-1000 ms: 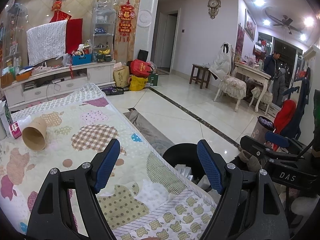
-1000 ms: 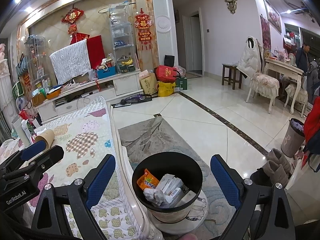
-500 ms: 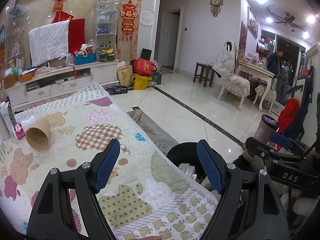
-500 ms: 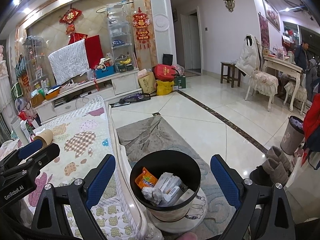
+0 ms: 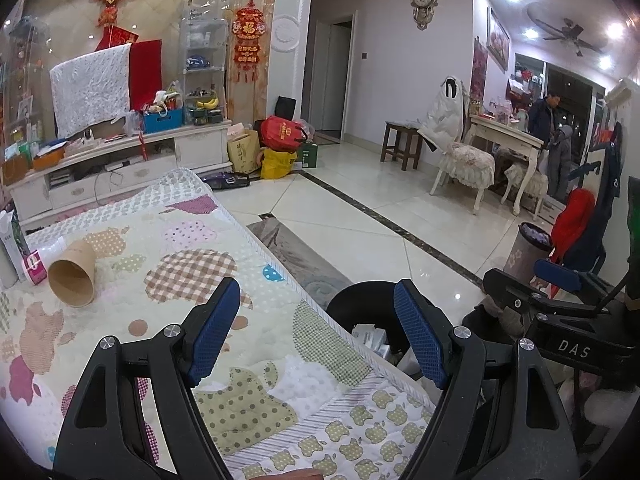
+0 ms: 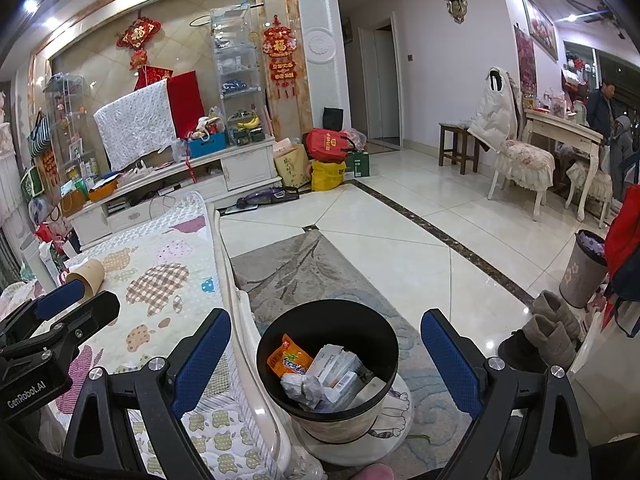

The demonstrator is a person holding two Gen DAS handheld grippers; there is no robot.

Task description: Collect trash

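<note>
A black trash bin [image 6: 327, 360] stands on the floor beside the quilted sofa; it holds an orange snack packet [image 6: 289, 359], white boxes and crumpled paper. In the left wrist view its rim [image 5: 352, 308] shows past the quilt edge. A brown paper cup [image 5: 73, 279] lies on its side on the quilt [image 5: 180, 280], far left; it also shows in the right wrist view [image 6: 89, 273]. My left gripper [image 5: 316, 336] is open and empty over the quilt's edge. My right gripper [image 6: 325, 364] is open and empty, above the bin.
A pink-and-white bottle [image 5: 42, 258] and a carton [image 5: 12, 240] lie by the cup. A grey rug [image 6: 320, 272] lies under the bin. A second bin [image 6: 582, 268], boots [image 6: 552, 328], chairs [image 6: 520, 168] and a TV cabinet [image 6: 180, 184] stand around the tiled floor.
Both views shift slightly; the cup sits a little further right in the left wrist view. Both grippers stay open and empty.
</note>
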